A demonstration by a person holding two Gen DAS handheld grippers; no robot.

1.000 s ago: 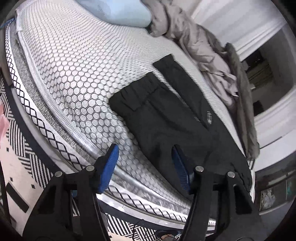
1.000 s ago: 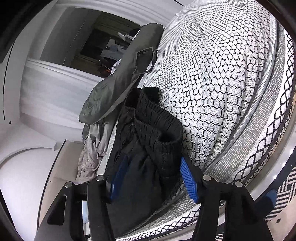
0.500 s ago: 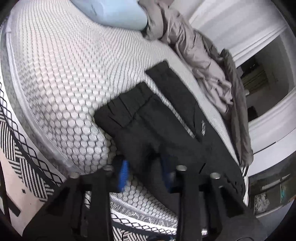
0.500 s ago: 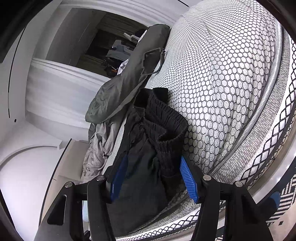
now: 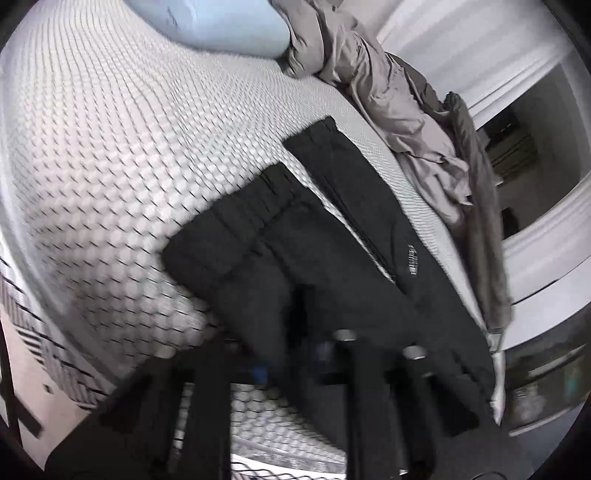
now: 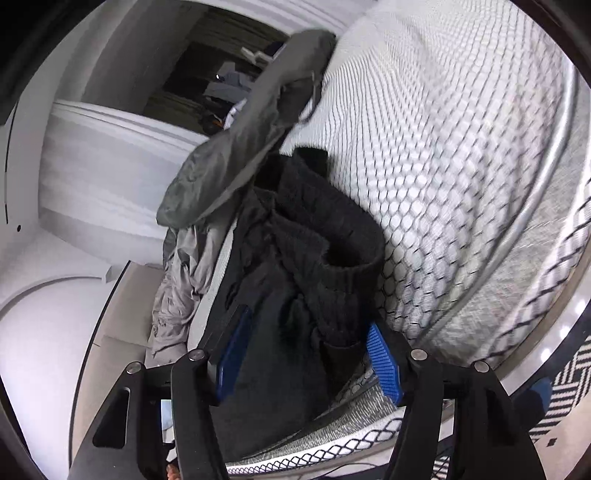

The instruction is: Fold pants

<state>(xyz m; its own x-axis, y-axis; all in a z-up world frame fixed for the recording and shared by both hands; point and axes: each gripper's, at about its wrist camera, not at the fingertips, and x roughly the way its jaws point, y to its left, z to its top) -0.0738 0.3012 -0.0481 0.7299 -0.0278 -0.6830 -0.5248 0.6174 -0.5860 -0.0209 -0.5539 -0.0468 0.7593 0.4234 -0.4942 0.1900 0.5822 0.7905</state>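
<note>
Left wrist: one pants, one pillow

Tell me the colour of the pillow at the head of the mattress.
Light blue pillow, clearest in the left wrist view.

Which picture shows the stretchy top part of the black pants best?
The right wrist view. The ribbed waistband sits close and big there, bunched up just ahead of the open right gripper, on the mattress. The left wrist view shows the pants lying long and flat, but the waistband end is far off and blurry.
</note>
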